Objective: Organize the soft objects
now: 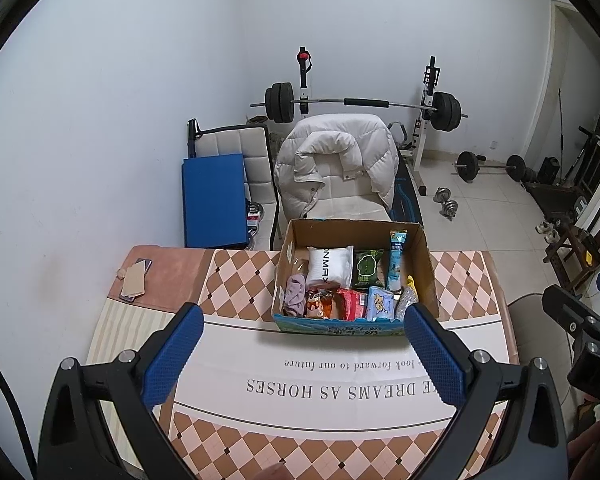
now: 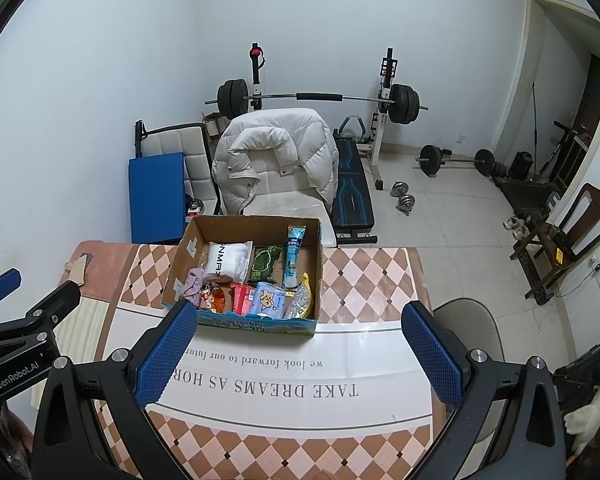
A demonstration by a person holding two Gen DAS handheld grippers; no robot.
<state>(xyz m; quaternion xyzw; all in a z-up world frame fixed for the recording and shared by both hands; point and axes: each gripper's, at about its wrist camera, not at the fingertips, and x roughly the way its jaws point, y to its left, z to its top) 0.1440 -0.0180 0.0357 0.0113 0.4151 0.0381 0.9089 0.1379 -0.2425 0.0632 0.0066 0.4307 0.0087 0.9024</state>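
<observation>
Several soft packets sit crowded in the cardboard box [image 1: 356, 236], overlapping so the ones along its near wall are only partly readable and a yellow item at its right corner is mostly hidden. Beyond both spread, empty tongs, the box rests on the checkered tablecloth [image 1: 236, 276]: left gripper [image 1: 303, 354] and right gripper [image 2: 298, 350] hang apart before it. Inside, the blue tube sachet [image 1: 396, 260] stands upright against the box's far wall.

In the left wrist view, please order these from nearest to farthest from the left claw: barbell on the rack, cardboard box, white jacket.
From the left claw:
1. Cardboard box, on the table just ahead.
2. White jacket, on the chair behind the box.
3. Barbell, on the rack by the back wall.
</observation>
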